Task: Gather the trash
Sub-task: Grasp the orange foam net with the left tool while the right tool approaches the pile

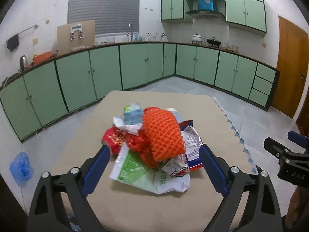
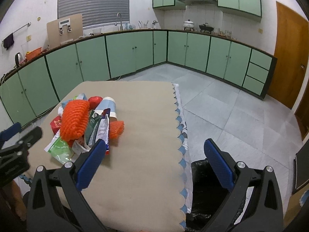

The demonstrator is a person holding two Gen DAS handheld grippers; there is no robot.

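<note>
Left gripper (image 1: 154, 152): angled down, jaws wide around trash pile (image 1: 154, 143), gripping nothing. Right gripper (image 2: 154, 148): spread wide, empty, above beige tablecloth (image 2: 139, 154). Green kitchen cabinets (image 1: 135, 65) behind.

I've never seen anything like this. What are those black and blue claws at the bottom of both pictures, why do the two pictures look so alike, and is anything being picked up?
There is no robot here: a person holds a two-fingered clamp in each hand, and each clamp carries a wide-angle camera looking out along its blue fingers. One picture comes from the left gripper, the other from the right gripper, so both show the same kitchen from slightly different spots. Each camera also catches the other clamp at its edge.

On the table, under a beige cloth, lies a heap of rubbish: an orange foam net, a green and white wrapper, a red packet, crumpled paper and a paper cup. Beside the table stands a bin lined with a black bag.

Nothing is held. Both grippers are open; the left one has its fingers either side of the heap.
</note>
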